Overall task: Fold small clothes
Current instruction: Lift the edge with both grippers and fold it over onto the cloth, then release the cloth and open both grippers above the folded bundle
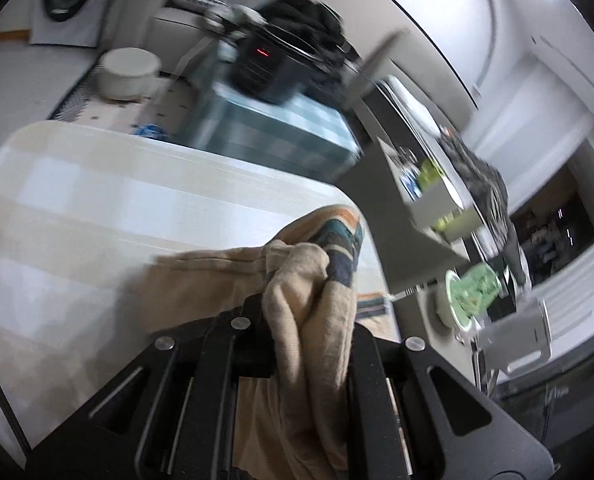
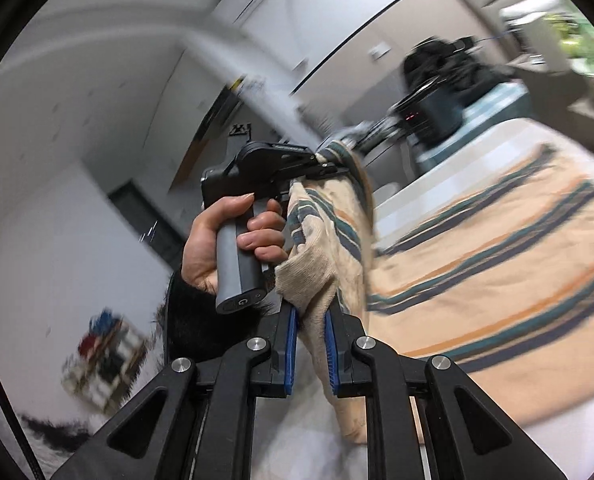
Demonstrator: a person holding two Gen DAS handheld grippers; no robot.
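A beige knitted sweater [image 2: 497, 264] with teal, navy and orange stripes hangs lifted over the pale table [image 1: 117, 208]. In the left wrist view my left gripper [image 1: 309, 316] is shut on a bunched beige part of the sweater [image 1: 301, 280], the striped part [image 1: 341, 240] draping beyond it. My right gripper [image 2: 311, 320], with blue pads [image 2: 291, 344], is shut on another beige edge of the garment. In the right wrist view the left gripper [image 2: 329, 166] shows ahead, held by a person's hand [image 2: 233, 240], clamped on the sweater's upper striped edge.
A checked teal box [image 1: 273, 132] carries a dark appliance [image 1: 269, 68] and dark clothing behind the table. A white round tub [image 1: 127, 74] stands at the far left. A shelf with small items [image 1: 429, 184] and a green-patterned object [image 1: 473, 288] lie to the right.
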